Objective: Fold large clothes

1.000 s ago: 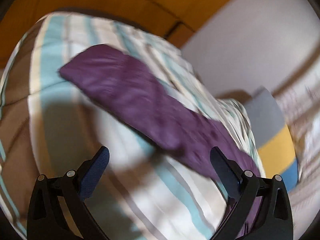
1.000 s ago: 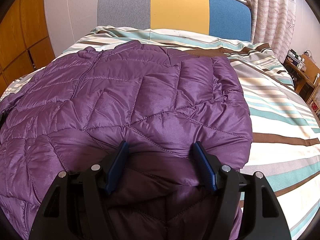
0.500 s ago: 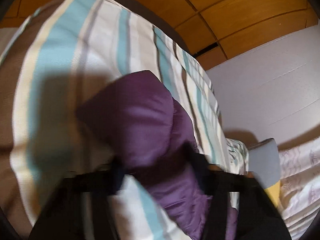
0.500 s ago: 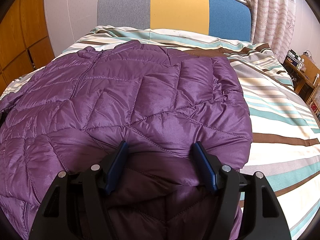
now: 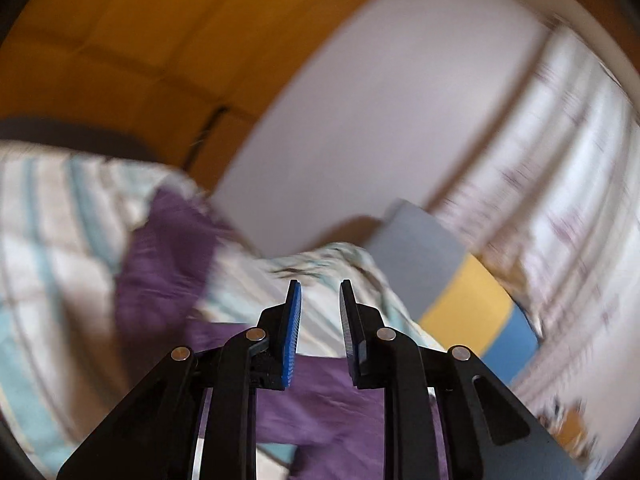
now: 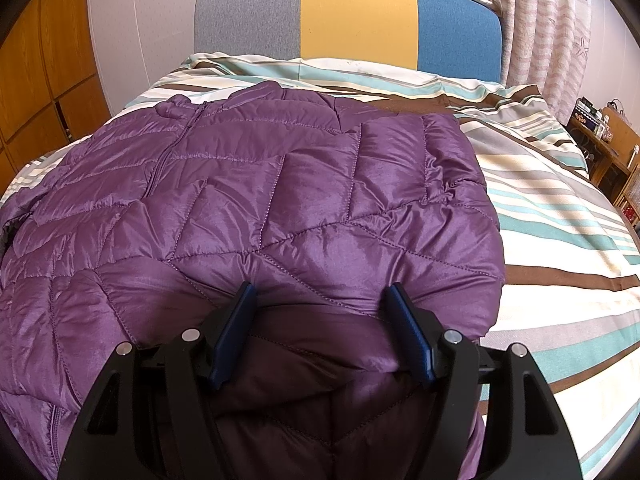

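A purple quilted puffer jacket [image 6: 260, 184] lies spread on a striped bed cover [image 6: 560, 216]. My right gripper [image 6: 320, 288] sits at its near edge. The thick folded edge fills the gap between the blue pads, dark lining showing below, and the shell puckers at both fingertips. In the blurred left wrist view, my left gripper [image 5: 319, 284] is raised, its jaws narrow and closing. Purple sleeve fabric [image 5: 320, 376] fills the gap low between the pads and trails left over the cover [image 5: 52, 240]. Between the tips only bedding shows.
A grey, yellow and blue headboard [image 6: 352, 12] stands at the far end of the bed. Orange wooden cupboards [image 6: 36, 72] line the left wall. Pale patterned curtains [image 6: 552, 20] hang at the right, with low wooden shelves [image 6: 604, 140] beside the bed.
The left gripper went from wide open above the sleeve to nearly shut with sleeve fabric in it, and rose and tilted up toward the wall. The right gripper and jacket body kept still.
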